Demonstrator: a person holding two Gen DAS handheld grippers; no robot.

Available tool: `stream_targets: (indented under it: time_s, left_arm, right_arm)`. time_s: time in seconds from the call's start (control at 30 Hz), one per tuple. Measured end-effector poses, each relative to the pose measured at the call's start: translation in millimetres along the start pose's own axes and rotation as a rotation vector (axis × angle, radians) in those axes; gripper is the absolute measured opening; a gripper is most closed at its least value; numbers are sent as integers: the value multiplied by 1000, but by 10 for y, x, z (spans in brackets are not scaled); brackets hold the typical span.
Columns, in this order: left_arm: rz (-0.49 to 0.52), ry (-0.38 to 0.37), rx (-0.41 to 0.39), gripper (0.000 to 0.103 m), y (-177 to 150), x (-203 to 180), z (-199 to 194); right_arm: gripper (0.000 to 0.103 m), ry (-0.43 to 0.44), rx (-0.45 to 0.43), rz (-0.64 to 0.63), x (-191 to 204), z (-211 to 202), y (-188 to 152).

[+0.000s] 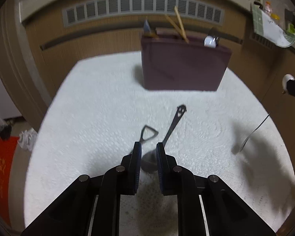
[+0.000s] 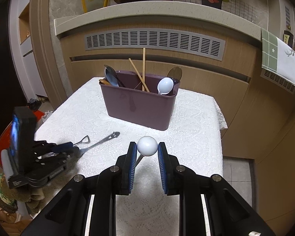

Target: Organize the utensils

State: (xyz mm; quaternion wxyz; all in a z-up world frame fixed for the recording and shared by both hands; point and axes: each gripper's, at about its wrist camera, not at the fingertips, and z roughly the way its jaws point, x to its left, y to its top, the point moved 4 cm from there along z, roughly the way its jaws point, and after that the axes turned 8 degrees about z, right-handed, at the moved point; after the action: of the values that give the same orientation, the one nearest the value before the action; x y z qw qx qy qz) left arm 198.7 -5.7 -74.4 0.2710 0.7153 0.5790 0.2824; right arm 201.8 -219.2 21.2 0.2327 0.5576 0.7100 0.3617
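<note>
wood cabinet [image 2: 216,90] | grey vent [image 2: 155,41] | floor – possibly tiled [image 2: 236,173]

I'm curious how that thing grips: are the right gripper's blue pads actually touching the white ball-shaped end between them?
Touching. In the right wrist view both blue pads of the right gripper press against the sides of the white ball end, with no gap on either side.

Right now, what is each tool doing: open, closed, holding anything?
Left tool: closed on a metal spoon.
Right tool: closed on a white-headed utensil.
</note>
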Motion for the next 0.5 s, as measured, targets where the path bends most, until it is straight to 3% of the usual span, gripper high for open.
stream_targets:
  time_s: [0.2, 0.37, 0.43, 0.5]
  left_arm:
    - [22, -2, -102, 13, 161, 101, -454]
    - [20, -82, -27, 17, -15, 188, -399]
    - [19, -121, 8, 35, -158, 155, -283]
    - [22, -147, 25, 45, -238, 78, -170]
  right_arm:
    - [20, -8, -36, -24, 63, -148, 39]
    - [20, -19, -32, -48, 84, -194, 5]
    - [20, -16, -29, -45, 77, -194, -13]
    - [20, -11, -25, -37, 66, -182, -27]
